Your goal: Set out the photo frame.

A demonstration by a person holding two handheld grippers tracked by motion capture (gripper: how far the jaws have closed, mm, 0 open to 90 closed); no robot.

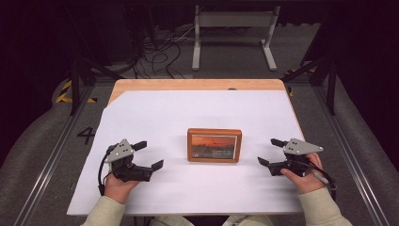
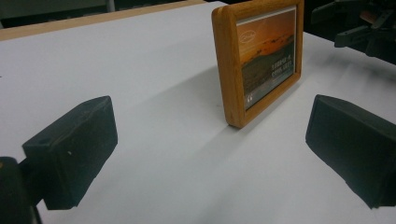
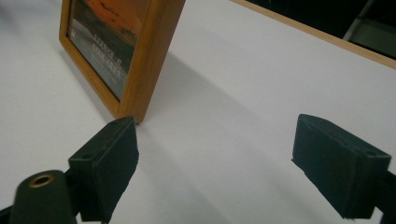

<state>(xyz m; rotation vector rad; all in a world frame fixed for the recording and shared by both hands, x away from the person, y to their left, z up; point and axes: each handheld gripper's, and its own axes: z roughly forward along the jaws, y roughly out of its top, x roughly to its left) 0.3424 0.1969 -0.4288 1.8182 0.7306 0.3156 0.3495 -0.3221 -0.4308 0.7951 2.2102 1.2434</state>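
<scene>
Both tongs lay released in my hands in the high view, my left gripper [image 1: 151,155] and my right gripper [image 1: 270,150] each with jaws spread wide and nothing between them, resting low over the white paper-covered table [image 1: 155,113]. Between them, a little forward of both, stood the small wooden picture frame with an orange sunset print [image 1: 214,145], upright, its long axis running left to right across the table, so each short end faced one gripper. The right gripper looked slightly the nearer, though I judged the two almost even. A band of bare wooden tabletop [image 1: 197,84] showed beyond the paper, and past that a dark room with a grey floor, loose cables [image 1: 160,52] and a white metal stand [image 1: 233,33]. In the left gripper view my black jaws stood well apart on either side, and the frame [image 2: 229,65] rose ahead between them, nearer the right-hand jaw, its wooden edge turned toward me, my other gripper [image 2: 369,28] beyond it. In the right gripper view the jaws again gaped empty; the frame [image 3: 149,51] stood ahead just beyond the left-hand jaw, not touching it, with open paper ahead of the other.
</scene>
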